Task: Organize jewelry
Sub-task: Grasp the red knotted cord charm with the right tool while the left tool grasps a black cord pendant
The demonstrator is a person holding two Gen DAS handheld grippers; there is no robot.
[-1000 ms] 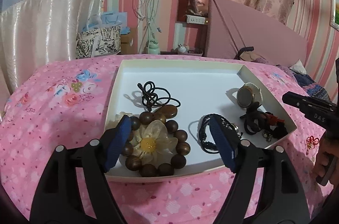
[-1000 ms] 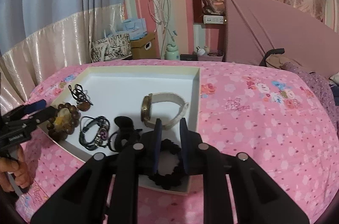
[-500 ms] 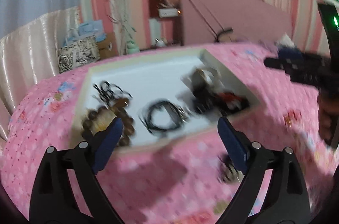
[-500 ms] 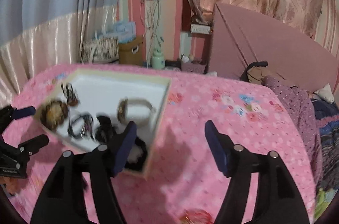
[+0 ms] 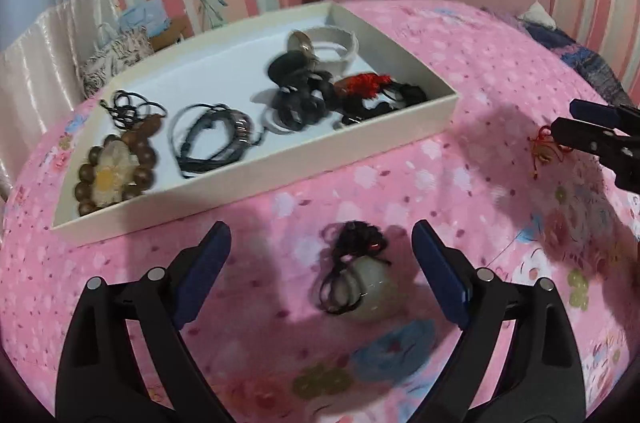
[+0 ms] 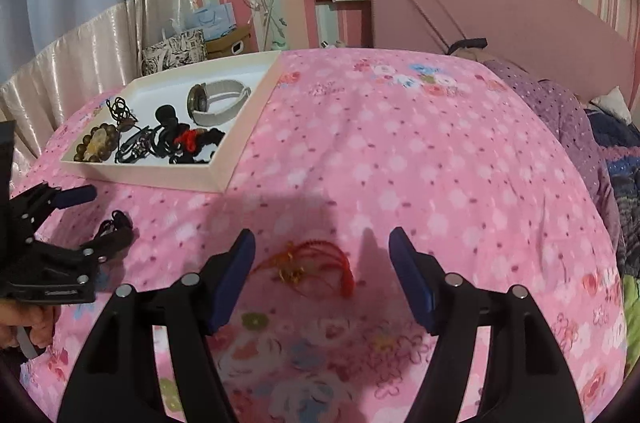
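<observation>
A cream tray on the pink bedspread holds a wooden bead bracelet, black cord bracelets, a white-strapped watch and a pile of dark pieces with red thread. On the bedspread in front of the tray lies a pale stone pendant on a black cord. My left gripper is open, its fingers either side of the pendant without touching it. A red string charm with gold bits lies between the open fingers of my right gripper, untouched.
The tray sits to the upper left in the right wrist view. A padded pink headboard and rumpled purple bedding lie to the right. Bags and a box stand beyond the bed. A hand holds the left gripper.
Both grippers have pulled back from the tray toward the near bedspread. The right gripper has gone from nearly shut to open; the left has widened. A pendant and a red charm now lie between their fingers.
</observation>
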